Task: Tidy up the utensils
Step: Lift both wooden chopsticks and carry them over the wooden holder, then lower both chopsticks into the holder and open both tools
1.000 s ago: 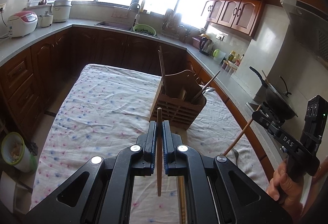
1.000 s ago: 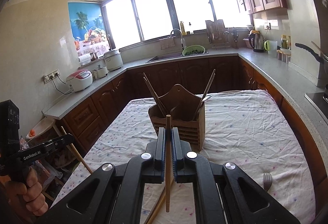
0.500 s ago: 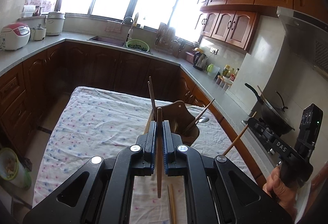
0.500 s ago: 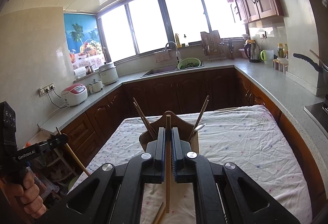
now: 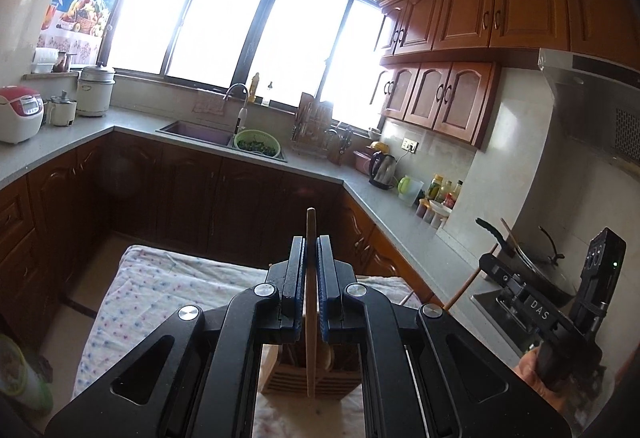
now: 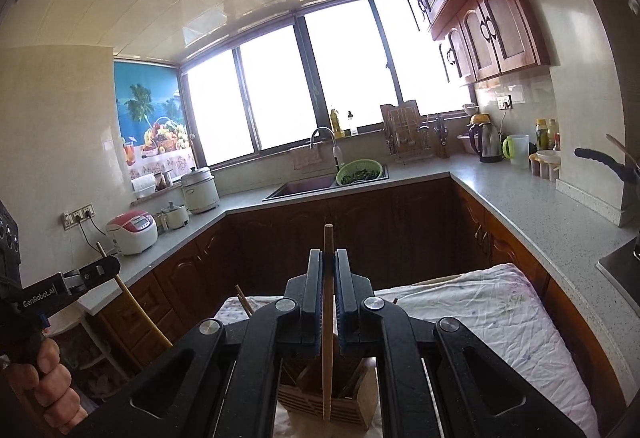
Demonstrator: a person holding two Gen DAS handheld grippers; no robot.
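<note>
My left gripper (image 5: 311,250) is shut on a wooden chopstick (image 5: 310,302) held upright; its lower tip hangs over the wooden utensil holder (image 5: 308,378) on the table. My right gripper (image 6: 328,262) is shut on another wooden chopstick (image 6: 327,338), also upright, with its lower end in front of the same holder (image 6: 332,402). The holder has chopsticks and a spoon in it, mostly hidden by the gripper bodies. Each gripper shows in the other's view, the right one (image 5: 486,264) and the left one (image 6: 108,266), each with its chopstick slanting down.
The table carries a white dotted cloth (image 5: 160,286), which also shows in the right wrist view (image 6: 500,314). Brown cabinets and grey counters surround it, with a sink (image 5: 196,129), a green colander (image 6: 358,173), a kettle (image 5: 382,165) and a wok (image 5: 536,262) at the right.
Both grippers have risen and tilted up with their chopsticks. The holder has dropped to the bottom of both views, beneath the gripper bodies, and most of the table has gone out of view.
</note>
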